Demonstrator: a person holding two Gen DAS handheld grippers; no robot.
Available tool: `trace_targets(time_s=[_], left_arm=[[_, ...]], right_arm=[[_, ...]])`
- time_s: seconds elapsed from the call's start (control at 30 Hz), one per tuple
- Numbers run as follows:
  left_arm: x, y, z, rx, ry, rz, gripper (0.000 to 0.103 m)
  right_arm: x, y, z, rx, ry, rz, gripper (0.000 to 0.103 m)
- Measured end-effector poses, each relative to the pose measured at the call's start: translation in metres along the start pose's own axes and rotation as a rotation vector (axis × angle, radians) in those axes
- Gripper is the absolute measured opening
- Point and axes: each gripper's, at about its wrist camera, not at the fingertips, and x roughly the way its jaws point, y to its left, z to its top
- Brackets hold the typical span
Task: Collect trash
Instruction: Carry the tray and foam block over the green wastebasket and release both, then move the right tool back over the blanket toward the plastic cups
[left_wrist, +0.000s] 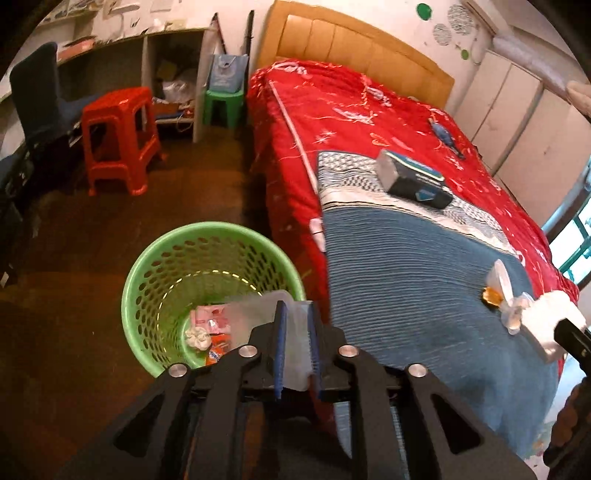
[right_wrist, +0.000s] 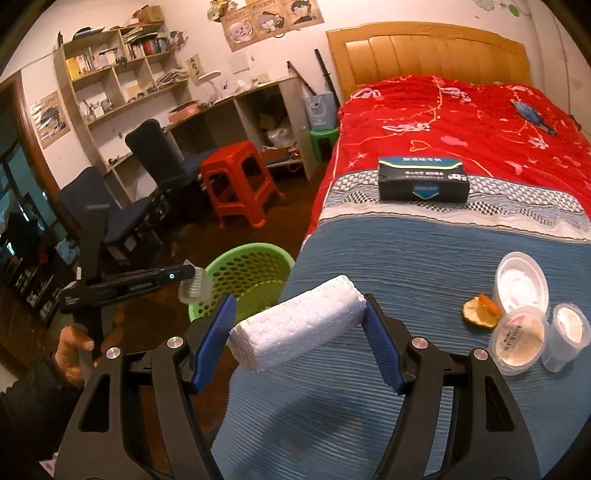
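The left hand-held gripper (left_wrist: 297, 332) is hanging over the one green perforated basket (left_wrist: 207, 236) on the dark floor beside the bed (left_wrist: 369, 110), its blue pads (left_wrist: 280, 343) standing close together with a single translucent plastic container (left_wrist: 291, 325) between them; whether the pads are pressing on it cannot be told. From the right wrist view the same gripper (right_wrist: 195, 284) is seen side-on above the basket's (right_wrist: 255, 253) rim, container (right_wrist: 194, 286) at its tip, a person's hand (right_wrist: 75, 343) gripping its handle. Down in the basket are lying at least three bits of trash: a pink wrapper (left_wrist: 214, 317), a white crumpled wad (left_wrist: 197, 338) and an orange packet (left_wrist: 218, 350).

The right hand-held gripper (right_wrist: 299, 325) is clamping one white foam block (right_wrist: 295, 325) by its two ends, jaws wide, over the blue blanket (right_wrist: 424, 258) near the bed's edge (the block (left_wrist: 550, 325) also shows at the right edge of the left wrist view).

Still on the blanket are sitting three round plastic tubs or lids (right_wrist: 521, 284) clustered together, one orange peel scrap (right_wrist: 480, 312) touching them, and farther up one dark tissue box (right_wrist: 423, 179). One small blue object (right_wrist: 533, 116) is lying on the red cover (right_wrist: 443, 103). Across the floor are standing one red stool (right_wrist: 236, 181) and one green stool (right_wrist: 323, 142).
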Motion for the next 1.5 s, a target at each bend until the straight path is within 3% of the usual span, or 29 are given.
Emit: trace_targets(time_s=[0.17, 0.33, 0.53, 0.63, 0.97, 1.27, 1.5], left_arm=[[0.009, 0.017, 0.001, -0.037, 0.01, 0.026, 0.044], [0.001, 0.032, -0.005, -0.077, -0.008, 0.043, 0.059], [-0.017, 0.048, -0.013, -0.108, -0.052, 0.088, 0.065], [-0.029, 0.057, -0.019, -0.133, -0.087, 0.076, 0.081], [-0.052, 0.076, -0.038, -0.123, -0.112, 0.176, 0.087], [-0.059, 0.092, -0.051, -0.163, -0.11, 0.185, 0.089], [-0.058, 0.094, -0.056, -0.174, -0.106, 0.183, 0.091]], right_arm=[[0.009, 0.006, 0.0, -0.003, 0.017, 0.008, 0.069], [0.021, 0.013, 0.001, -0.015, 0.04, 0.022, 0.069], [0.041, 0.03, 0.006, -0.042, 0.07, 0.053, 0.069], [0.052, 0.039, 0.008, -0.055, 0.088, 0.07, 0.069], [0.106, 0.077, 0.024, -0.088, 0.156, 0.11, 0.069], [0.154, 0.116, 0.042, -0.095, 0.186, 0.161, 0.071], [0.163, 0.127, 0.048, -0.101, 0.166, 0.172, 0.08]])
